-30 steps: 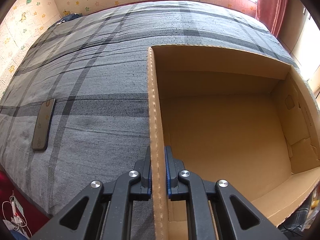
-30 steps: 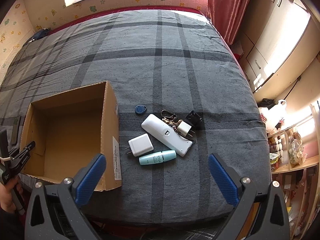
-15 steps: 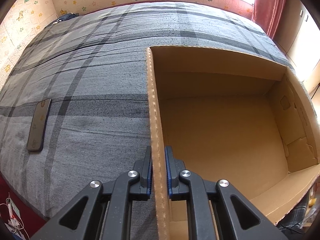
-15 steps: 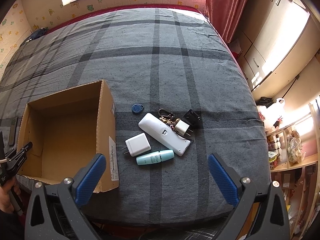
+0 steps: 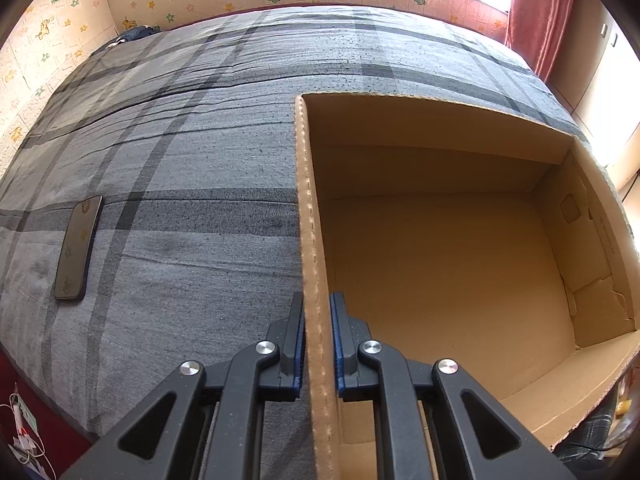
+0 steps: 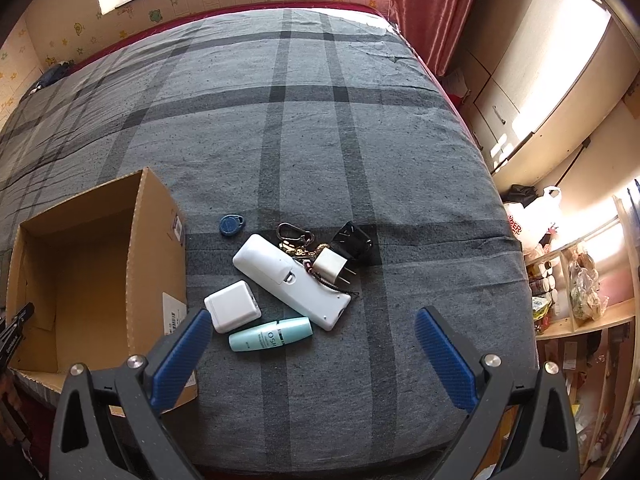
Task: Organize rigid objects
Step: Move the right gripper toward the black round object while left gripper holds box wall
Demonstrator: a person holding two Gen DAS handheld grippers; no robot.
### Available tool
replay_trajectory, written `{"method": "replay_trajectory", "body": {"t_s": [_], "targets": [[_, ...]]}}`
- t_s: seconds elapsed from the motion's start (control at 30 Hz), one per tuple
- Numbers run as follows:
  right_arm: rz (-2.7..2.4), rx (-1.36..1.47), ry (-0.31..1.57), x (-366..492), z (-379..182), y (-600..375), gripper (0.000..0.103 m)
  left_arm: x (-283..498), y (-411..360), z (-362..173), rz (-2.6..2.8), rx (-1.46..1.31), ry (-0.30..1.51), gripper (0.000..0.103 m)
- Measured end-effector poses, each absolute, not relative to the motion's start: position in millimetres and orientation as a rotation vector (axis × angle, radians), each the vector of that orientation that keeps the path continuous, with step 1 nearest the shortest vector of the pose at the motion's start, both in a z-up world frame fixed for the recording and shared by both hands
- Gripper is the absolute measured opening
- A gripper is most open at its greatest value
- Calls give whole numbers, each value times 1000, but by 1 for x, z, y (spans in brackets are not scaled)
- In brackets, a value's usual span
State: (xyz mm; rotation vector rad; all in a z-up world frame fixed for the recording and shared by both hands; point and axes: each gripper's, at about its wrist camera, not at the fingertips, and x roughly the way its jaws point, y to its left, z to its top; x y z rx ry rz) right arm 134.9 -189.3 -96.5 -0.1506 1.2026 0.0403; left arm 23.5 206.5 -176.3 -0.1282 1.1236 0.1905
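Observation:
An open, empty cardboard box (image 5: 440,264) sits on the grey plaid bed; it also shows in the right wrist view (image 6: 80,264). My left gripper (image 5: 317,312) is shut on the box's left wall (image 5: 310,216). My right gripper (image 6: 310,324) is open and empty, held above a cluster of objects: a white remote (image 6: 290,280), a white charger block (image 6: 233,306), a teal tube (image 6: 270,334), a small white plug (image 6: 330,266), a black adapter (image 6: 354,240), a keyring with carabiner (image 6: 294,238) and a blue key fob (image 6: 231,224).
A dark phone (image 5: 78,248) lies on the bed left of the box. The bed's right edge drops off toward wardrobes and shelves (image 6: 576,292). A red curtain (image 6: 424,8) hangs at the far right corner.
The right gripper has come lower and closer over the object cluster. The left gripper stays clamped on the box wall, and its view has shifted slightly.

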Motion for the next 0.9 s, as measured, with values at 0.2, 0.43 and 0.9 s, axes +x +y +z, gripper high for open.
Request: {"method": "replay_trajectory", "body": {"t_s": [0.2, 0.43, 0.9], "targets": [[46, -98, 1229, 160, -130, -207, 103, 24, 205, -176, 197, -116, 1124, 12], [5, -56, 1234, 201, -163, -229, 103, 25, 205, -176, 198, -119, 1128, 11], [-55, 46, 1336, 247, -209, -248, 86, 28, 205, -178, 206, -115, 1141, 11]]}}
